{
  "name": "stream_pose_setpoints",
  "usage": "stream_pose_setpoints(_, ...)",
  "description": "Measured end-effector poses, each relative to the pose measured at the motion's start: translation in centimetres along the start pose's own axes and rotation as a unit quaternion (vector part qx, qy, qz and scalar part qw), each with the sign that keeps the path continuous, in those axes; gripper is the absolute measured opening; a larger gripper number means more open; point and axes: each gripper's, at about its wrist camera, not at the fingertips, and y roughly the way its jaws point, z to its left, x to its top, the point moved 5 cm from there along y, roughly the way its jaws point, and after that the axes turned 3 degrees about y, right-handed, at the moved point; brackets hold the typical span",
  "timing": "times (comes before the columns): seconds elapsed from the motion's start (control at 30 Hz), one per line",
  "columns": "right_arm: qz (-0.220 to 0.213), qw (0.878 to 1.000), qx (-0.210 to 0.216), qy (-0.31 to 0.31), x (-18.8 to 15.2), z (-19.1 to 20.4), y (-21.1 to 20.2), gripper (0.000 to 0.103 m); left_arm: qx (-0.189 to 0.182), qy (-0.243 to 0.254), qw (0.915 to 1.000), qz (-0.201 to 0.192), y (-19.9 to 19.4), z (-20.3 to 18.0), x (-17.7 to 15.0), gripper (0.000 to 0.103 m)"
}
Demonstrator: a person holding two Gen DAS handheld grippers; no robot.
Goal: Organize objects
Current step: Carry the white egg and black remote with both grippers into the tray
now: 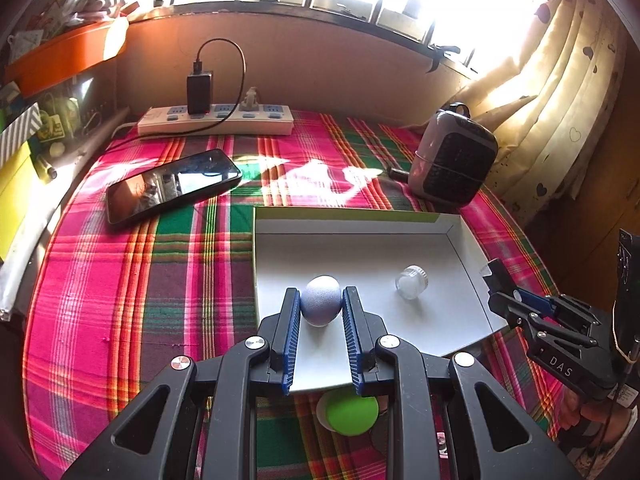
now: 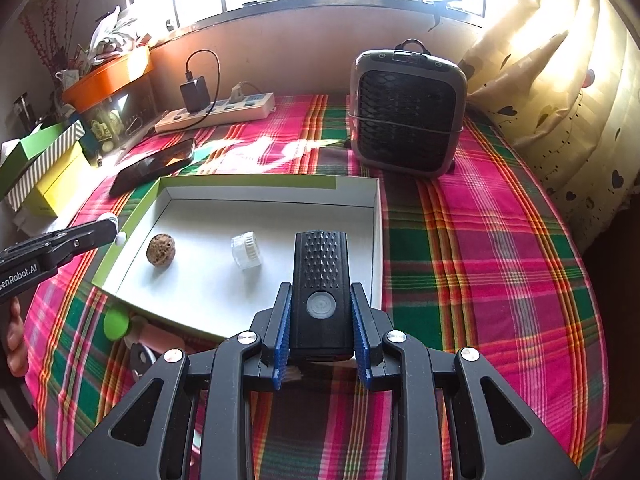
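Your left gripper [image 1: 321, 306] is closed on a pale round ball [image 1: 322, 300] over the near part of the white box [image 1: 460, 236]. Your right gripper [image 2: 320, 320] is closed on a black flashlight [image 2: 320, 292] over the box's near right corner.

Seen only from the left wrist: the held ball's pale colour; a green ball [image 1: 350, 414] on the cloth just below the box edge; the letters "DAS" on the right gripper's side.

Seen only from the right wrist: a brown walnut [image 2: 161, 249] lying in the box's left half; "enRobot.AI" on the left gripper's side; fingertips [image 2: 16, 332] at the left edge.

In both views:
- small clear jar [image 1: 412, 281] on its side in the box
- phone [image 1: 172, 186]
- power strip [image 1: 216, 120] with charger
- grey heater [image 2: 406, 112] on the plaid table [image 2: 500, 240].
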Motion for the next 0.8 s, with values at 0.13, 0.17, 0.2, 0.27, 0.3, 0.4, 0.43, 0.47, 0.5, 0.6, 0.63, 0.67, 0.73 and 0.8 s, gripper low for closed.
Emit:
stream_pose_setpoints(0.13, 0.005, 1.0, 0.004, 0.005, 0.8, -0.2, 0.8, 0.028, 0.0, 0.001, 1.0, 0.003, 0.9, 0.0, 0.9, 0.02)
stream_pose_setpoints(0.17, 0.006, 1.0, 0.005, 0.007, 1.0, -0.3, 1.0, 0.028, -0.001, 0.001, 1.0, 0.004, 1.1, 0.0, 1.1, 0.02)
stream_pose_setpoints(0.2, 0.007, 1.0, 0.006, 0.008, 1.2, -0.3, 1.2, 0.028, -0.001, 0.002, 1.0, 0.004, 1.3, 0.0, 1.4, 0.02)
stream_pose_setpoints(0.27, 0.011, 1.0, 0.006, 0.009, 1.6, -0.4, 1.8, 0.028, 0.0, 0.002, 1.0, 0.006, 1.9, 0.1, 1.8, 0.02)
stream_pose_setpoints(0.3, 0.013, 1.0, 0.006, 0.009, 1.7, -0.5, 2.0, 0.028, 0.0, 0.0, 1.0, 0.008, 2.2, 0.1, 2.0, 0.02)
stream_pose_setpoints(0.4, 0.016, 1.0, 0.004, 0.006, 2.2, -0.4, 2.7, 0.028, 0.003, 0.003, 1.0, 0.008, 2.8, 0.3, 2.6, 0.02)
stream_pose_setpoints(0.43, 0.018, 1.0, 0.003, 0.006, 2.3, -0.4, 3.0, 0.028, 0.005, 0.003, 0.9999, 0.011, 3.1, 0.4, 2.7, 0.02)
stream_pose_setpoints(0.47, 0.02, 1.0, 0.002, 0.007, 2.5, -0.5, 3.2, 0.028, 0.005, 0.003, 0.9999, 0.014, 3.5, 0.5, 2.9, 0.02)
stream_pose_setpoints(0.5, 0.02, 1.0, 0.003, 0.008, 2.6, -0.4, 3.5, 0.028, 0.006, 0.0, 0.9998, 0.018, 3.8, 0.7, 3.0, 0.02)
stream_pose_setpoints(0.6, 0.02, 1.0, 0.002, 0.005, 3.1, -0.3, 4.1, 0.028, 0.01, 0.005, 0.9998, 0.018, 4.3, 0.8, 3.3, 0.02)
stream_pose_setpoints(0.63, 0.022, 1.0, 0.001, 0.003, 3.2, -0.2, 4.3, 0.028, 0.012, 0.008, 0.9997, 0.019, 4.6, 0.8, 3.4, 0.02)
stream_pose_setpoints(0.67, 0.023, 1.0, 0.001, 0.003, 3.3, -0.1, 4.6, 0.028, 0.013, 0.009, 0.9996, 0.022, 4.9, 0.9, 3.5, 0.02)
stream_pose_setpoints(0.73, 0.025, 1.0, 0.0, 0.002, 3.4, 0.0, 5.0, 0.028, 0.014, 0.005, 0.9996, 0.025, 5.3, 1.1, 3.7, 0.02)
stream_pose_setpoints(0.8, 0.027, 1.0, -0.002, 0.002, 3.5, 0.1, 5.4, 0.028, 0.019, 0.011, 0.9995, 0.023, 5.6, 1.1, 3.8, 0.02)
